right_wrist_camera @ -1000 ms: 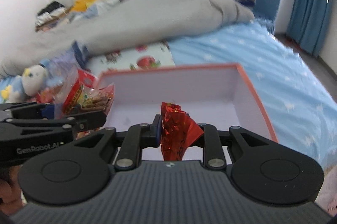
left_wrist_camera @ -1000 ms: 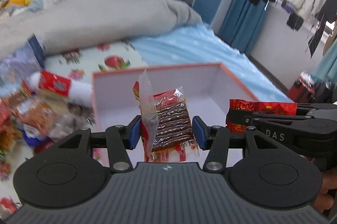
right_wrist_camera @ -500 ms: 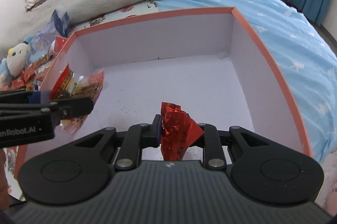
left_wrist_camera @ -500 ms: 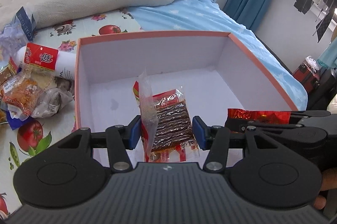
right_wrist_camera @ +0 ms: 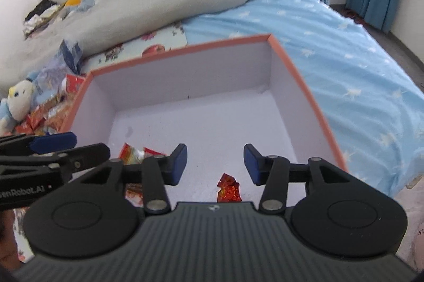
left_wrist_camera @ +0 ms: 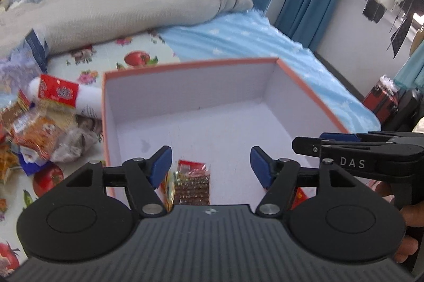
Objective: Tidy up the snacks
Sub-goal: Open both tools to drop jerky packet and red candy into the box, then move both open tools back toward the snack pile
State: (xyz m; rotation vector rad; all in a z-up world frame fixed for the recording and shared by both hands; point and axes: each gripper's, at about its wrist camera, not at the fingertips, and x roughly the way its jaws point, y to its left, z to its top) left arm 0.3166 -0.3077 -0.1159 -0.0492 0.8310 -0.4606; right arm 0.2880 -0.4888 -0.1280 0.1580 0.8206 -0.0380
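Left wrist: snack packet [left_wrist_camera: 193, 185] in box [left_wrist_camera: 185, 86]

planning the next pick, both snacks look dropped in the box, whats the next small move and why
Probably lift both grippers clear of the box and swing left toward the loose snack pile. The left hand-held gripper and right hand-held gripper have jaws opening with nothing between them; the brown snack packet and red foil packet lie on the box floor.
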